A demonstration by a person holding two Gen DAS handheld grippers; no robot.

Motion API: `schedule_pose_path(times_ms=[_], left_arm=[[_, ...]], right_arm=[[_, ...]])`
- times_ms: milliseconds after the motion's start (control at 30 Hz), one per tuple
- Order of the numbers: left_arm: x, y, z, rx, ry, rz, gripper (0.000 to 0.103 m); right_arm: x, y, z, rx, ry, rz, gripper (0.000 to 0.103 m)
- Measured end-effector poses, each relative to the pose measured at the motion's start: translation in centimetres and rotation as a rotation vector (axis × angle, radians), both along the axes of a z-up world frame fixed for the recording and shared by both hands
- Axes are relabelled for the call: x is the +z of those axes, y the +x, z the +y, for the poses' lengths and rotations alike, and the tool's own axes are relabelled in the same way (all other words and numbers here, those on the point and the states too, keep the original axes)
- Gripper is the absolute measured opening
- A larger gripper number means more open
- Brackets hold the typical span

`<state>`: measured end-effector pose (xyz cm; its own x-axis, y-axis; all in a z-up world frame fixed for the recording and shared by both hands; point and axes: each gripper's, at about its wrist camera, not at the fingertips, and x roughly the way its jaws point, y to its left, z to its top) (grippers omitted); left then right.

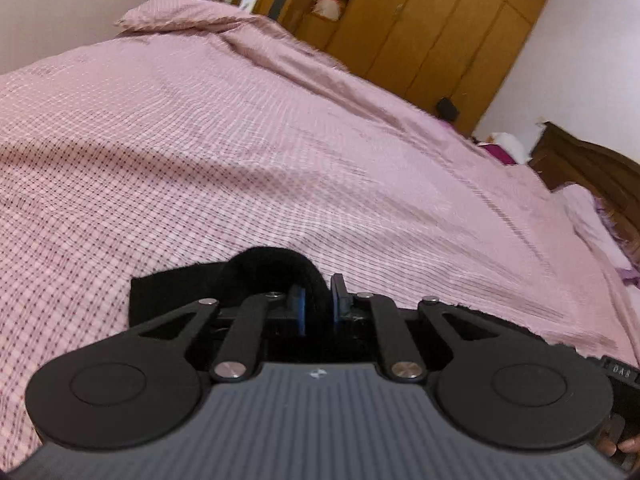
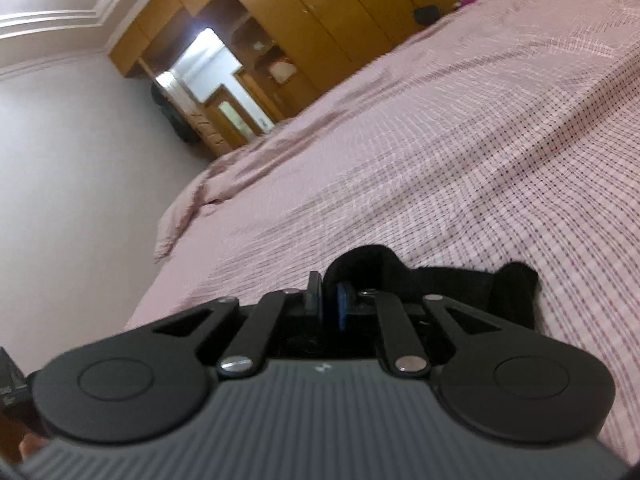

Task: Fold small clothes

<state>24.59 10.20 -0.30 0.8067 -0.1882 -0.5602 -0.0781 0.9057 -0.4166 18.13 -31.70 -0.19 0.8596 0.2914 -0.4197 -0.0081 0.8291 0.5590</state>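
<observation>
A small black garment (image 1: 224, 280) lies on the pink checked bedcover (image 1: 240, 152). My left gripper (image 1: 318, 300) is shut on a bunched fold of it, which bulges up between the blue pads (image 1: 298, 304). In the right wrist view the same black garment (image 2: 460, 284) stretches to the right, and my right gripper (image 2: 330, 300) is shut on its near end, the cloth humped over the blue pad (image 2: 343, 304). Both grippers sit low over the bed. Most of the garment is hidden under the gripper bodies.
The bed runs far ahead in both views. A wooden wardrobe (image 1: 432, 28) stands behind it, also in the right wrist view (image 2: 320, 8). A dark wooden headboard (image 1: 592, 168) and pillows (image 1: 592, 220) are at the right. A lit doorway (image 2: 216, 76) is at the back.
</observation>
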Motion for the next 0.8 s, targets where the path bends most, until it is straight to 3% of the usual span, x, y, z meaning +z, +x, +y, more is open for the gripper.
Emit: schedule_pose_path(times_ms=[100, 167, 233, 267, 400, 533, 633, 800], left_arm=[[0.0, 1.2, 0.3, 0.002, -0.016, 0.062, 0.022], [0.2, 1.2, 0.5, 0.011, -0.02, 0.061, 0.037], [0.7, 0.9, 0.7, 0.03, -0.011, 0.02, 0.062], [1.0, 0.6, 0.6, 0.035, 0.004, 0.0, 0.064], [2.5, -0.5, 0.3, 0.002, 0.043, -0.047, 0.067], [2.4, -1.8, -1.1, -0.057, 0.134, -0.06, 0.067], [0.8, -2.5, -2.1, -0.078, 0.233, -0.041, 0.067], [-3.4, -2.0, -2.4, -0.036, 0.339, 0.052, 0.067]], right_arm=[[-0.5, 0.9, 0.1, -0.029, -0.043, 0.054, 0.023], [-0.4, 0.5, 0.1, -0.045, -0.061, 0.043, 0.043], [0.0, -0.5, 0.0, -0.065, -0.078, -0.012, 0.06], [0.2, -0.9, -0.1, -0.074, -0.082, -0.034, 0.062], [0.9, -1.9, -0.2, -0.029, -0.102, -0.056, 0.062], [1.5, -3.0, 1.3, 0.063, -0.225, -0.091, 0.062], [1.1, -3.5, 2.9, 0.121, -0.321, -0.093, 0.062], [-1.1, -1.9, 3.4, 0.14, -0.353, -0.005, 0.06]])
